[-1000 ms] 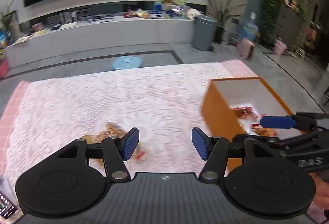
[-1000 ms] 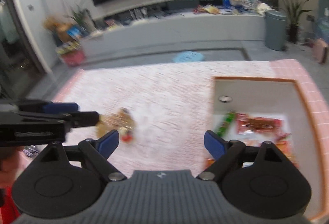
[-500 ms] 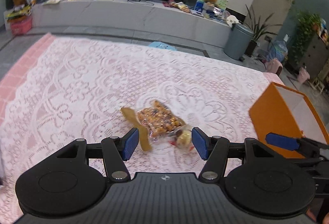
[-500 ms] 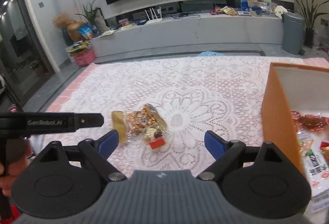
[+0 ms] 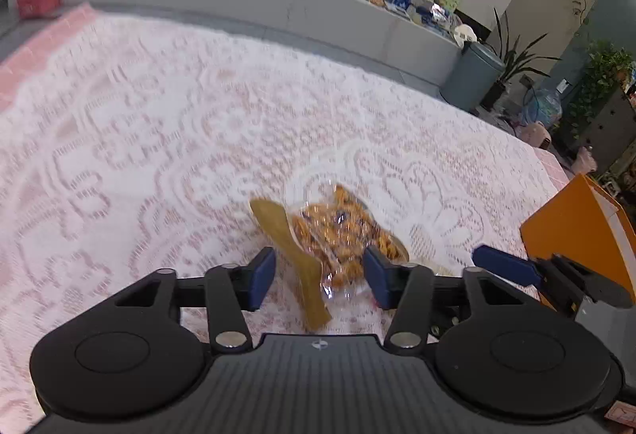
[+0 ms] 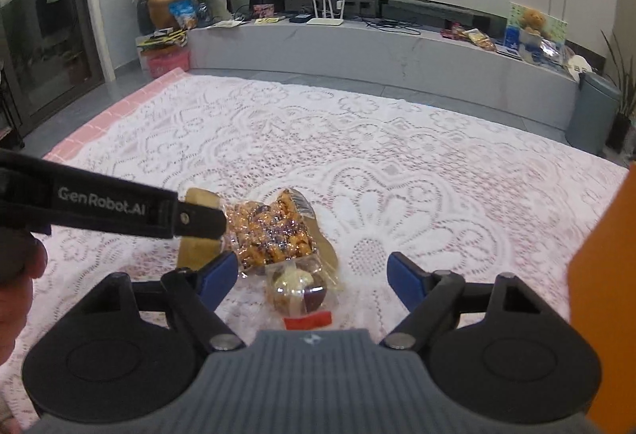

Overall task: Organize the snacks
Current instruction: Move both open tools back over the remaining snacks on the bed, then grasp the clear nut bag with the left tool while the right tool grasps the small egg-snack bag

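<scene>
A clear bag of orange snacks with gold ends [image 5: 338,231] lies on the lace tablecloth; it also shows in the right wrist view [image 6: 274,231]. My left gripper [image 5: 320,277] is open, its blue pads on either side of the bag's near end. A small wrapped round sweet with a red tab [image 6: 300,296] lies just in front of the bag. My right gripper [image 6: 314,275] is open, low over the sweet. The orange box [image 5: 576,231] stands at the right, its contents hidden.
The lace-covered table [image 6: 397,163] has a pink border at the left [image 6: 119,115]. The orange box wall [image 6: 604,275] is close on the right gripper's right. The left gripper's arm [image 6: 99,203] crosses the right wrist view. A grey TV bench stands beyond.
Both grippers have moved left from the orange box and closed in on the two snacks on the cloth. The left gripper now straddles the snack bag. Both stayed open.
</scene>
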